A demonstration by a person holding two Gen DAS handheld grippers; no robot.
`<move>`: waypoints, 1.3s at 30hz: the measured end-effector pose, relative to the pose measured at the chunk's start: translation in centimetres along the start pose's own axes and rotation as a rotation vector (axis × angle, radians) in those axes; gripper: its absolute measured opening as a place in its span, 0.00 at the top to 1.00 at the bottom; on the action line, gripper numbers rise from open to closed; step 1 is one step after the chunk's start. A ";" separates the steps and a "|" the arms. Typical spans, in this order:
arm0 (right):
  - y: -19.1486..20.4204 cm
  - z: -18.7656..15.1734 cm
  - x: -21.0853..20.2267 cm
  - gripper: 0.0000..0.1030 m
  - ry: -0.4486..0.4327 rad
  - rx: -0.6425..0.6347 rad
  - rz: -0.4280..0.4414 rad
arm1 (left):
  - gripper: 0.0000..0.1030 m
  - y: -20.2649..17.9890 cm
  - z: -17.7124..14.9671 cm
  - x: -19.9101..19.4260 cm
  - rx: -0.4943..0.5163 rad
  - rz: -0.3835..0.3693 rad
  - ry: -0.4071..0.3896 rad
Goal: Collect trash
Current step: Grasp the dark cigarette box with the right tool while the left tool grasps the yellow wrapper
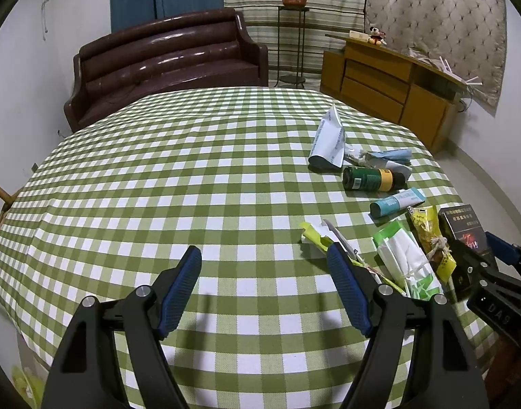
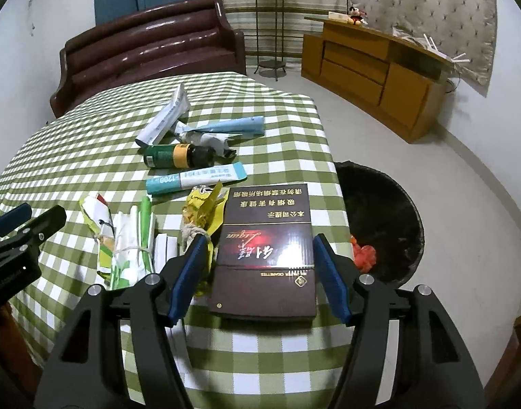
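The bench (image 1: 192, 177) wore a green-and-white checked cloth, and the trash lay gathered along its right side. The right claw (image 2: 257, 272) hovered low over a dark cigarette carton (image 2: 265, 248) that lay flat near the bench edge — its blue pads stood either side of the box, with a gap showing on both sides, so it was released and gripping nothing. The left claw (image 1: 264, 286) hung spread wide over bare cloth, empty too, with its right finger just in front of a crumpled yellow-green wrapper (image 1: 315, 235). Between the two claws lay a green-and-white packet tied with string (image 2: 131, 248) and a yellow wrapper (image 2: 204, 211) touching the carton's left edge. Farther back sat a teal tube box (image 2: 195, 179), a dark green bottle (image 2: 178, 155) on its side, a white pouch (image 2: 165, 119) and a pale blue paper roll (image 2: 226, 126). On the floor just beyond the bench's right edge stood a black bin (image 2: 383, 218) — something red and crumpled (image 2: 362, 254) already lay in it. A brown sofa (image 1: 165, 61) stood behind the bench.
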State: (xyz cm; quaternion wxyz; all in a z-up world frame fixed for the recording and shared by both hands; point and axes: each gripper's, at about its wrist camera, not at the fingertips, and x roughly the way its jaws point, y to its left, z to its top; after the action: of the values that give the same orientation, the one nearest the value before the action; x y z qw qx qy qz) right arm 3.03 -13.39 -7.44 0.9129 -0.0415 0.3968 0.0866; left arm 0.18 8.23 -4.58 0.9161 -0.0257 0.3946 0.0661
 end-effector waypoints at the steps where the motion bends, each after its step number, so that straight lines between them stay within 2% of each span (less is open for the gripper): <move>1: 0.0 0.0 0.0 0.39 0.001 0.002 0.000 | 0.28 0.0 0.0 0.0 0.000 -0.001 0.001; 3: -0.3 0.1 0.1 0.40 0.006 0.009 -0.002 | 0.28 -0.1 0.0 0.0 0.001 -0.004 0.002; 4: -0.4 0.1 0.1 0.46 0.009 0.012 0.001 | 0.28 -0.1 0.0 0.0 0.001 -0.005 0.002; 17: -1.8 0.6 -0.8 0.46 -0.015 0.041 0.013 | 0.28 -1.9 0.6 0.3 0.006 -0.041 0.015; 23: -2.4 0.7 -1.0 0.46 -0.025 0.057 0.014 | 0.27 -3.3 0.4 1.3 0.020 -0.067 0.053; 26: -2.5 0.7 -1.0 0.46 -0.026 0.060 0.017 | 0.28 -3.8 0.0 1.8 0.050 -0.058 0.084; 33: -2.6 0.8 -1.1 0.46 -0.028 0.061 0.019 | 0.28 -2.3 -0.7 2.1 0.049 -0.038 0.124; 39: -2.5 0.7 -1.1 0.46 -0.027 0.060 0.019 | 0.29 -1.4 -1.0 2.2 0.023 -0.060 0.140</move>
State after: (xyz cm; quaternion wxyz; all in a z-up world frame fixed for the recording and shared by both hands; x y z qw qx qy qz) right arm 3.28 -15.92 -6.08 0.9180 -0.0092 0.3875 0.0841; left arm 1.15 6.96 -6.83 0.8880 -0.0316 0.4576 0.0323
